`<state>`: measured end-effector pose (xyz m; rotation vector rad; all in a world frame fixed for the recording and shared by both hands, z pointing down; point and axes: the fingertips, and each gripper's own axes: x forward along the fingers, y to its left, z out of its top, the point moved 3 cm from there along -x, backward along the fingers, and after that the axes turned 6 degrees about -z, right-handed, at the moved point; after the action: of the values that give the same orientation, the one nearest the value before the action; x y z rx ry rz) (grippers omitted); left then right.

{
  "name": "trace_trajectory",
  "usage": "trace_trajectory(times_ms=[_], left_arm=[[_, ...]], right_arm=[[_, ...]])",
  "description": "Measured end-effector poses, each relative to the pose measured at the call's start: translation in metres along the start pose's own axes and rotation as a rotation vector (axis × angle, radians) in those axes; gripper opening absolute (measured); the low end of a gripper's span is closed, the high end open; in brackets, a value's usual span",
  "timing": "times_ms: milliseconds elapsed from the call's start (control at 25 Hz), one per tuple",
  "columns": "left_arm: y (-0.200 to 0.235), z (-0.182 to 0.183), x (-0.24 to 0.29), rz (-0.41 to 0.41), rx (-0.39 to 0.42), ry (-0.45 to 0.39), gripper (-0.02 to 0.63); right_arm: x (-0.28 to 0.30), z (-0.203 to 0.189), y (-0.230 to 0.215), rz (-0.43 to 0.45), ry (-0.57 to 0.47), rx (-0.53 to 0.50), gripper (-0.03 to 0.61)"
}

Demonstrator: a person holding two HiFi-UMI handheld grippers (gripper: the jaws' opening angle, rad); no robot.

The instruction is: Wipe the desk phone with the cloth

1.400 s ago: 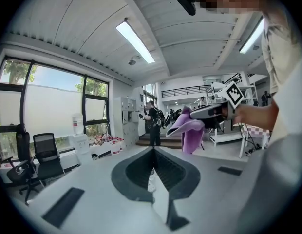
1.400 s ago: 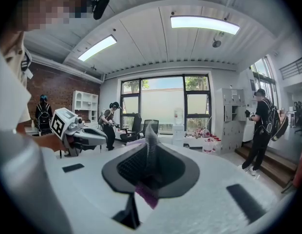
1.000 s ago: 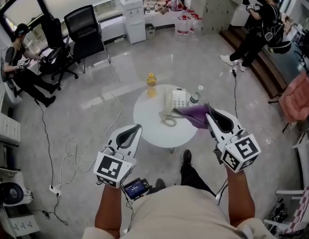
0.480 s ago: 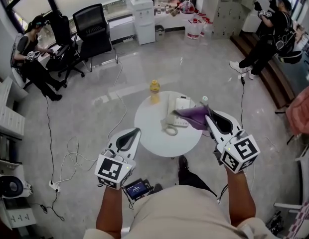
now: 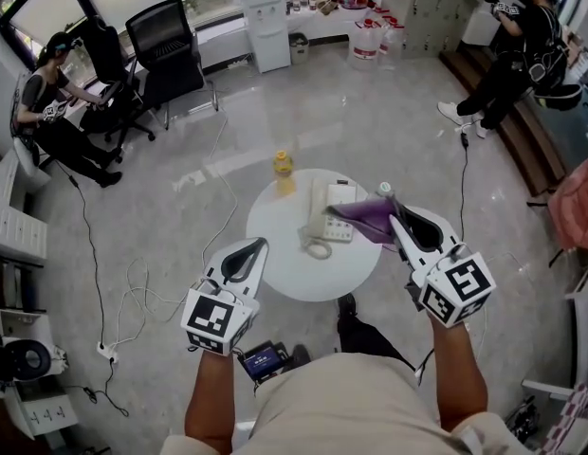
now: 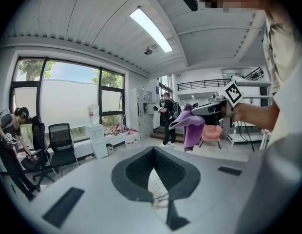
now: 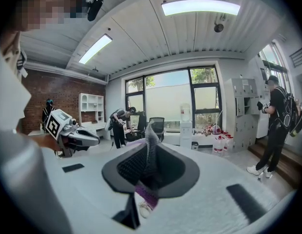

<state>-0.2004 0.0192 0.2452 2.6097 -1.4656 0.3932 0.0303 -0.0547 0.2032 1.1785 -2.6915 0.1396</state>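
The white desk phone (image 5: 333,210) lies on a small round white table (image 5: 275,254), its coiled cord curling at its near end. My right gripper (image 5: 397,220) hangs over the table's right edge, shut on a purple cloth (image 5: 364,218) that drapes above the phone's right side. In the right gripper view the cloth (image 7: 150,152) stands pinched between the jaws. My left gripper (image 5: 255,245) is shut and holds nothing, just short of the table's near-left edge. The left gripper view shows the right gripper (image 6: 215,108) with the cloth (image 6: 191,126) dangling from it.
A yellow bottle (image 5: 284,170) stands at the table's far side and a clear water bottle (image 5: 383,191) behind the cloth. Cables (image 5: 133,282) trail over the floor at left. Office chairs (image 5: 166,50) and seated and standing people are further off.
Both grippers have come slightly nearer the table together with the view. The cloth stays in the right gripper, and the left gripper stays shut.
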Motion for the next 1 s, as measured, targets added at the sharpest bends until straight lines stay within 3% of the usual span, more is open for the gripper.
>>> trace_trajectory(times_ms=[640, 1000], left_arm=[[0.029, -0.033, 0.103, -0.025, -0.049, 0.117, 0.008], [0.038, -0.07, 0.164, -0.038, -0.069, 0.182, 0.008]], right_arm=[[0.041, -0.038, -0.068, -0.028, 0.07, 0.066, 0.052], [0.058, -0.072, -0.103, -0.046, 0.111, 0.1, 0.052]])
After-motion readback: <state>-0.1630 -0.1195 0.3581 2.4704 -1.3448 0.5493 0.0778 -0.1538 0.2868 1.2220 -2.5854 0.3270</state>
